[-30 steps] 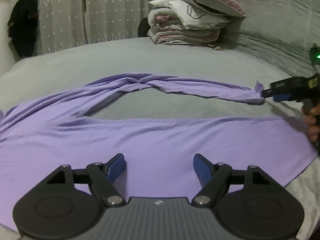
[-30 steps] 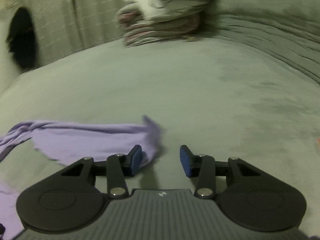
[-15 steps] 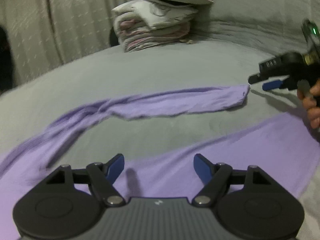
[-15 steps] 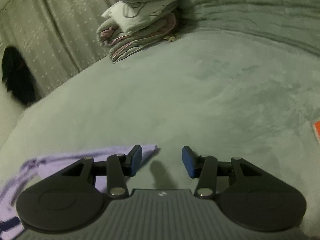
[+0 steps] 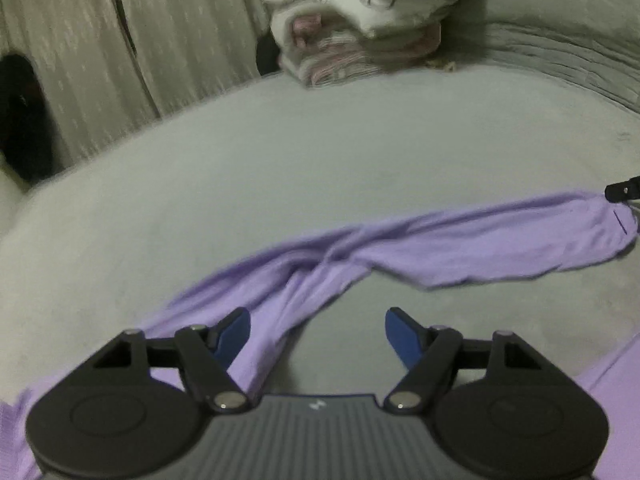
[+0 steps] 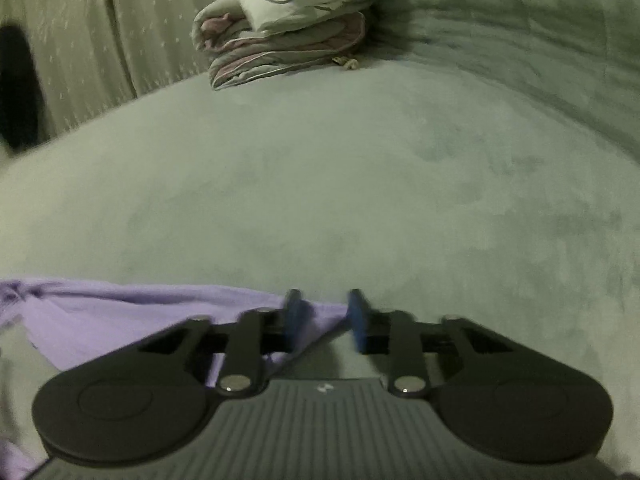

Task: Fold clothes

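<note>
A: Left wrist view, item one?
B: Lilac garment (image 5: pixel 460 252), thin soft knit, lying on the grey bed (image 5: pixel 320 168). One long sleeve runs rightward, twisted near its middle, with the cuff at the far right. More lilac cloth shows at the lower corners.
A: Left claw (image 5: pixel 318 330)?
B: Fingers spread wide, holding nothing, poised over the near part of the sleeve. A dark tip of the right claw (image 5: pixel 622 190) shows just beside the cuff.
A: Other stock?
B: Stack of folded bedding (image 5: pixel 360 44) at the head of the bed, curtain (image 5: pixel 120 40) behind.
A: Right wrist view?
B: The sleeve end (image 6: pixel 160 312) comes in from the left and reaches between the blue pads (image 6: pixel 294 314). The right claw (image 6: pixel 324 316) has its fingers narrowed, but a gap remains; blurred, so whether cloth is pinched I cannot tell.
A: Handling notes?
B: Judged light, limp and prone to bunching; it will drape and twist when lifted. Best held at the cuff hem, or at a seam, where the fabric is doubled. The twist likely needs smoothing for a clean fold.
</note>
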